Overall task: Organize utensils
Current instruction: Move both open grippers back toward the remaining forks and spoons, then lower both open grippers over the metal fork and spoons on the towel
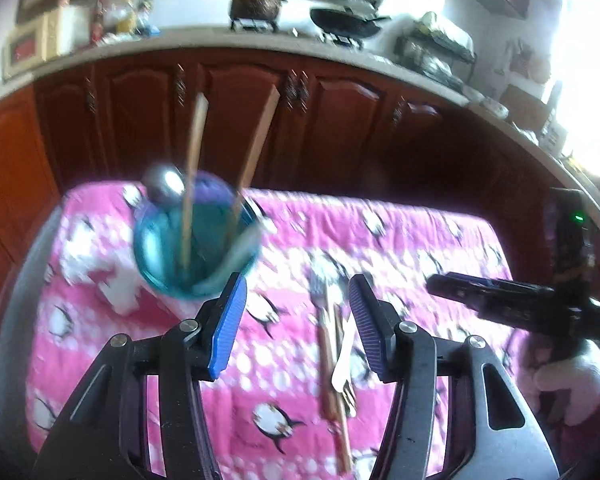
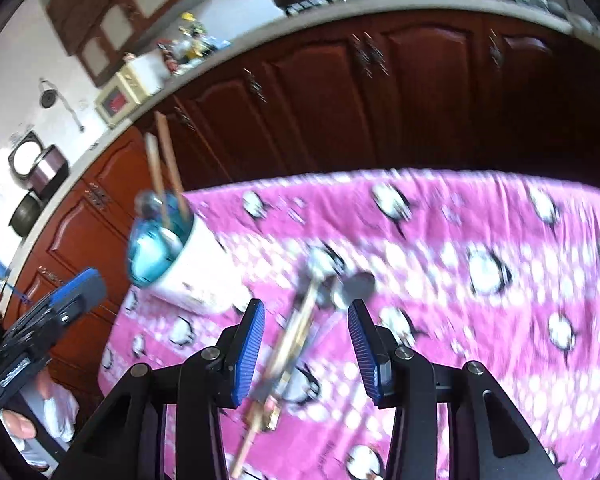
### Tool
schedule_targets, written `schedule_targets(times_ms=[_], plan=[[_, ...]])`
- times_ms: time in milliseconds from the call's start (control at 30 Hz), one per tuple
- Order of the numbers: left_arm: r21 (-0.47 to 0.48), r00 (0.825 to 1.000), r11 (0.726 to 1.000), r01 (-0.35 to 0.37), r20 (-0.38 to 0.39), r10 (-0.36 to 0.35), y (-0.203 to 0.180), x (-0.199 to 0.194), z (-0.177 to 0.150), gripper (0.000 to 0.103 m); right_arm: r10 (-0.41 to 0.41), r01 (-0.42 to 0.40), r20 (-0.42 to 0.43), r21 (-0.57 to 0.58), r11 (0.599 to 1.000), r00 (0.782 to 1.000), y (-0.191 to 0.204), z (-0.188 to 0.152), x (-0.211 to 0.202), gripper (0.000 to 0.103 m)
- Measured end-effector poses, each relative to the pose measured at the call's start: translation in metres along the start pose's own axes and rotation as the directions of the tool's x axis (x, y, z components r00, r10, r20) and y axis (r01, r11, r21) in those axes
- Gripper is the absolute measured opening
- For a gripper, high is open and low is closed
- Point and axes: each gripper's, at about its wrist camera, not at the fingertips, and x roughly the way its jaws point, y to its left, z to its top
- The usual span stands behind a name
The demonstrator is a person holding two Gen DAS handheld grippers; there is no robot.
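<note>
Blue-padded left gripper [image 1: 298, 324], jaws apart and empty, above a pink penguin-print cloth [image 1: 400, 236]. Between and beyond its fingers lies a loose bundle of utensils [image 1: 336, 360]: a fork, a pale blade and chopsticks, flat on the cloth. Left of them stands a teal-lined cup [image 1: 196, 248] holding two upright chopsticks [image 1: 192, 184] and a spoon [image 1: 162, 190]. Right gripper [image 2: 306, 344], likewise parted and holding nothing, hangs over the same blurred bundle. Dark wooden cabinets [image 1: 236, 112] behind.
</note>
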Motion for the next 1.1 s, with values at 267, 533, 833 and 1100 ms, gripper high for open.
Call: schedule_targets(times_ms=[267,533,833,1100], plan=[[0.023,0.994,0.999,-0.032,-0.107,0.034,-0.002,0.025,-0.034,0.053,-0.055,0.055,-0.144,-0.006,0.998,0.988,0.004,-0.025,0.070,0.041],[0.013,0.986,0.998,-0.065,-0.153,0.066,0.014,0.034,-0.047,0.053,-0.162,0.142,-0.207,-0.109,0.984,0.965,0.032,-0.035,0.124,0.042],[0.010,0.980,0.999,-0.037,-0.197,0.038,0.006,0.056,-0.048,0.053,-0.263,0.214,-0.220,-0.223,0.951,0.939,0.022,-0.037,0.114,0.042],[-0.006,0.955,1.000,0.025,-0.295,-0.026,-0.013,0.100,-0.052,0.052,-0.218,0.216,-0.202,-0.028,0.976,0.955,-0.033,-0.027,0.068,0.042]])
